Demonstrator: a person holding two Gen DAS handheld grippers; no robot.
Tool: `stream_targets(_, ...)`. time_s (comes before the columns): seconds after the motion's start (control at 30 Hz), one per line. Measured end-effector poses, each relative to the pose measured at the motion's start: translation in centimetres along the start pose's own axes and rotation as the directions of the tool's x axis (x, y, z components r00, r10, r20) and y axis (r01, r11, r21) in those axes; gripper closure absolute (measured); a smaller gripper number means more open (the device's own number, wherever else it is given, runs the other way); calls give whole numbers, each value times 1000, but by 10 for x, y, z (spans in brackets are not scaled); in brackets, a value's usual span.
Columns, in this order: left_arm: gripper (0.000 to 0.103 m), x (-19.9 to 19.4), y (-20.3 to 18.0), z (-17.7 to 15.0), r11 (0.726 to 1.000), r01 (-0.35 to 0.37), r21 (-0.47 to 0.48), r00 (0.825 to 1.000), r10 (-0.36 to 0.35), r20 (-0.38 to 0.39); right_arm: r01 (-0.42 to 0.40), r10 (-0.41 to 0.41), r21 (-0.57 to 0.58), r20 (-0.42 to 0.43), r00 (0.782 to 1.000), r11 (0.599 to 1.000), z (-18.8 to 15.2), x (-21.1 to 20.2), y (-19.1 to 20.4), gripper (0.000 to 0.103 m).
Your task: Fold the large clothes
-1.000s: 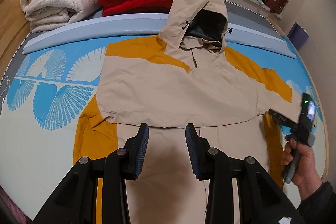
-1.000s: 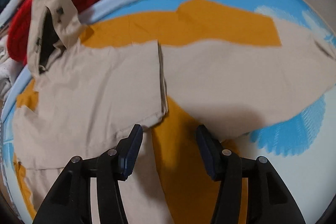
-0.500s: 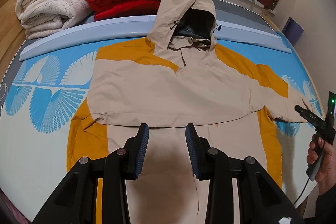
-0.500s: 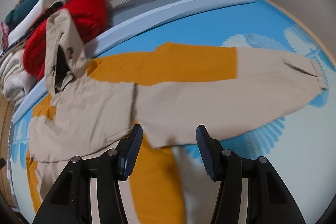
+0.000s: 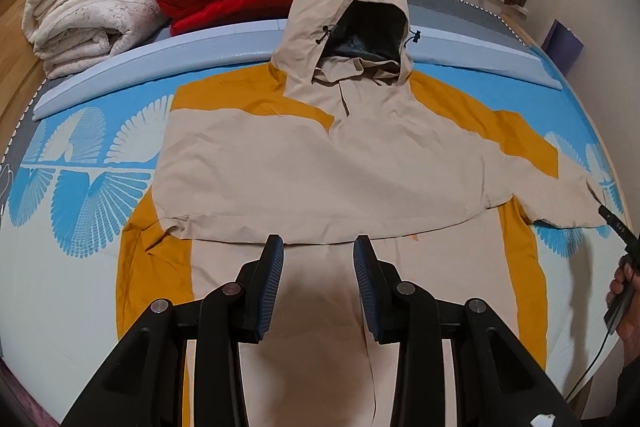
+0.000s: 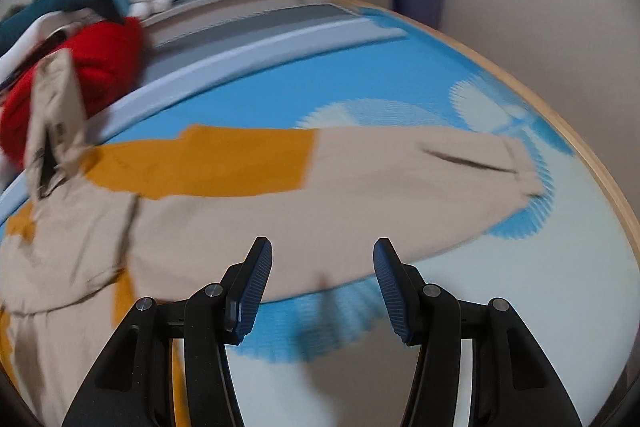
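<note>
We have a big jacket (image 5: 320, 179) lying flat on the bed (image 5: 60, 267), right in front of our jaws. One sleeve is folded across its chest. The other sleeve (image 6: 360, 187) lies stretched out, just past our right gripper (image 6: 323, 285). Our left gripper (image 5: 318, 283) hangs over the bottom part. Both jaws are wide apart and hold nothing. Most folding is left.
</note>
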State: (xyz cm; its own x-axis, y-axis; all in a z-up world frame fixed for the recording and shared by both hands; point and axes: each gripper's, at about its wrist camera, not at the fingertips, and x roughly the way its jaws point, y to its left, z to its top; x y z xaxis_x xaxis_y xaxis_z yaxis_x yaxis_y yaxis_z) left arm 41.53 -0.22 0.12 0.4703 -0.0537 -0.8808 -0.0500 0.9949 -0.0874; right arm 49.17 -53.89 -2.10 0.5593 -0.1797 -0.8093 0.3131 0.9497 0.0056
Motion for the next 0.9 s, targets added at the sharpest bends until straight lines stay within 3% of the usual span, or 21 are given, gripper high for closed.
stream_targets(0.17,70,10,-7,-2,1000,-13,20,1000,14,-15,55,-57,164,8,998,985,7,8,-81,53)
stream_targets(0.2,70,12,-9,-2,1000,-17,26,1000,17,-18,64,-67,188,12,998,980,7,8,-93,59)
stream_targets(0.3,70,17,-15,-4,999,-23,42,999,24,-21,62,-69,337,11,998,940,4,15,-151,93)
stream_targets(0.37,70,20,-20,-6,998,-28,58,999,30,-25,34,-46,464,15,999,885,-3,23,-191,93)
stream_targets(0.53,69,28,-29,-12,994,-42,103,998,46,-36,-60,49,587,33,998,808,-12,49,-235,90)
stream_targets(0.67,69,32,-30,-14,991,-57,124,997,62,-38,-120,135,647,27,990,753,-15,77,-248,89)
stream_targets(0.83,69,33,-26,-13,988,-72,136,997,77,-30,-104,151,711,-2,989,696,-21,107,-254,83)
stream_targets(0.9,69,34,-23,-13,988,-76,137,996,81,-32,-83,135,715,-16,991,695,-22,115,-252,82)
